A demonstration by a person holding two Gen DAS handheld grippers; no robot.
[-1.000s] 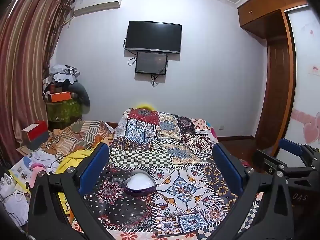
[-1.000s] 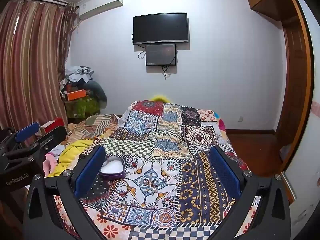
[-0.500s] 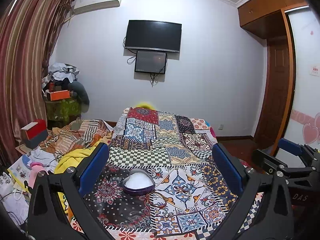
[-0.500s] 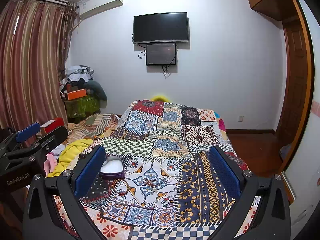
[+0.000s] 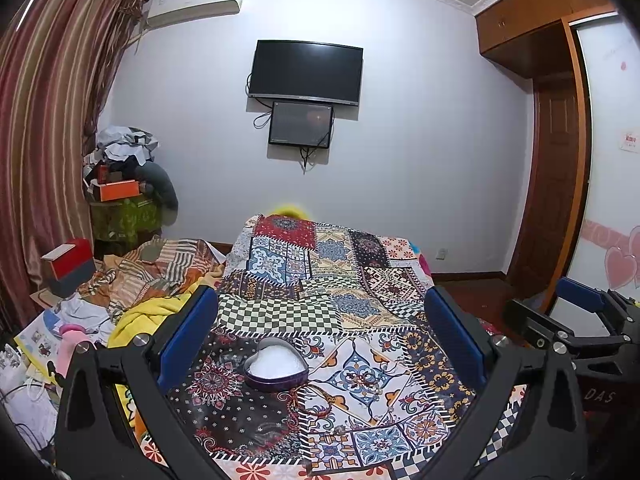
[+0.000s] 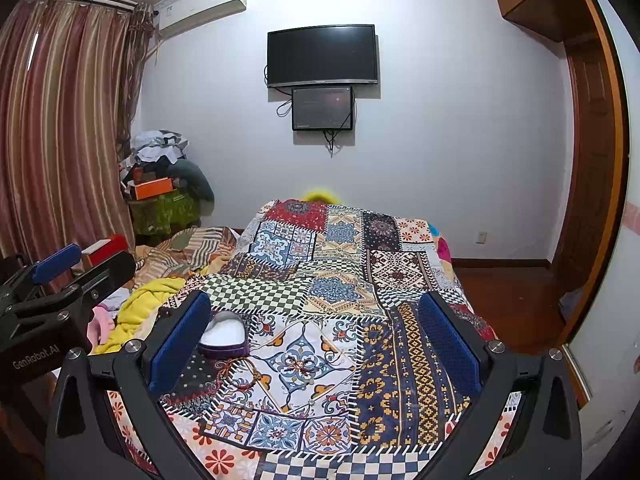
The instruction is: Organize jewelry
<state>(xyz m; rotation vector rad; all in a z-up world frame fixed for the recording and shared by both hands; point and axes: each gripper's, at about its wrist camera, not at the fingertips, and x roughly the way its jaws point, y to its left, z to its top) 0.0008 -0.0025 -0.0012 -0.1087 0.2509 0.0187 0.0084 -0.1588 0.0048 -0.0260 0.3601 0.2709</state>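
On the patchwork bedspread (image 5: 352,304), near its front edge, sits the heart-shaped box (image 5: 276,366), a purple tin standing open with a white lining. Loose jewelry (image 6: 240,376) lies just beside it on the quilt: a reddish braided bracelet and some pale chain or bead strands; the busy print makes individual pieces hard to separate, so their exact count cannot be told. In the left wrist view the box lies between the fingers of the left gripper (image 5: 322,332), closer to its left finger, and below them. The right gripper (image 6: 314,338) hovers over the patch to the right of the box, the tin showing just beside its left finger. Both sets of jaws are spread wide and grasp nothing. Each tool appears at the margin of the other's view, so the two are held side by side above the bed's front edge.

The step in hand appears to be the approach to a first piece. To do it well, one gripper should descend over a single strand, fingertips straddling it, and pinch low against the soft quilt without gathering cloth; the other can steady the light tin, which may slide or tip on bedding. Outward lie a yellow blanket (image 5: 140,320), heaped clothes on the left, striped curtains (image 5: 44,128) and a wall-mounted television (image 5: 306,71).
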